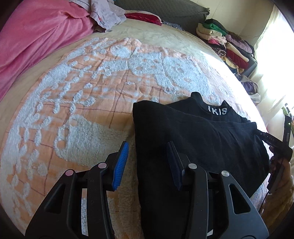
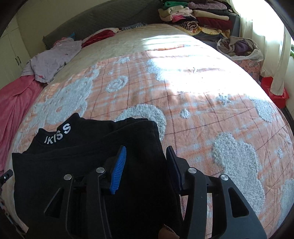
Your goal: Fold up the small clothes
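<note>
A black top [image 1: 198, 132] with white lettering on its collar [image 1: 217, 110] lies flat on the orange and white bedspread [image 1: 88, 95], with its sides folded in. My left gripper [image 1: 148, 145] is open and straddles the top's left edge, one blue pad over the bedspread and the other over the cloth. In the right wrist view the black top [image 2: 82, 161] fills the lower left. My right gripper [image 2: 146, 148] is open astride the top's right edge, its pads apart from the cloth. Part of the right gripper [image 1: 272, 143] shows at the top's far side.
A pink blanket [image 1: 36, 40] and a lilac garment [image 1: 106, 14] lie at the head of the bed. A stack of folded clothes [image 2: 198, 16] and a bag of clothes [image 2: 238, 47] stand beyond the far corner. A red box [image 2: 275, 92] sits by the curtain.
</note>
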A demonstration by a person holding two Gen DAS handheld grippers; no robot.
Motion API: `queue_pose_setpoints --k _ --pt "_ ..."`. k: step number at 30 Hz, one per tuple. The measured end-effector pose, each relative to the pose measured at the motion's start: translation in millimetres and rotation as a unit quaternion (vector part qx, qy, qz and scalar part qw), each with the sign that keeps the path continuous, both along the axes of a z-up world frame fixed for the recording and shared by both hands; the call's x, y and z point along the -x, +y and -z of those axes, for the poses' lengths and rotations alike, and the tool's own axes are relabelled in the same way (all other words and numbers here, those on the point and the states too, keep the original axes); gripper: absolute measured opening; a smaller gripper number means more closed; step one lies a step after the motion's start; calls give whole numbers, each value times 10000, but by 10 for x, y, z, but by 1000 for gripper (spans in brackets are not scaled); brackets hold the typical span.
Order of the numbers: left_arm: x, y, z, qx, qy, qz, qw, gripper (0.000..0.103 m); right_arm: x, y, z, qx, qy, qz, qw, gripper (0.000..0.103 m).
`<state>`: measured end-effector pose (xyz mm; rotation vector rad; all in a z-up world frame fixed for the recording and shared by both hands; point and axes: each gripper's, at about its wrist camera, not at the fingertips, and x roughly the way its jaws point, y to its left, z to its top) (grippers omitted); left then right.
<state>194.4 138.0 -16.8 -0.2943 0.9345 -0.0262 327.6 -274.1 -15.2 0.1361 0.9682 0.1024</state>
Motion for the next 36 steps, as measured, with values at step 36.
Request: queue_pose_setpoints --k 36 --pt "-175 -96 75 -676 -80 -122 9976 3 -97 63 35 334 -438 218 9982 12"
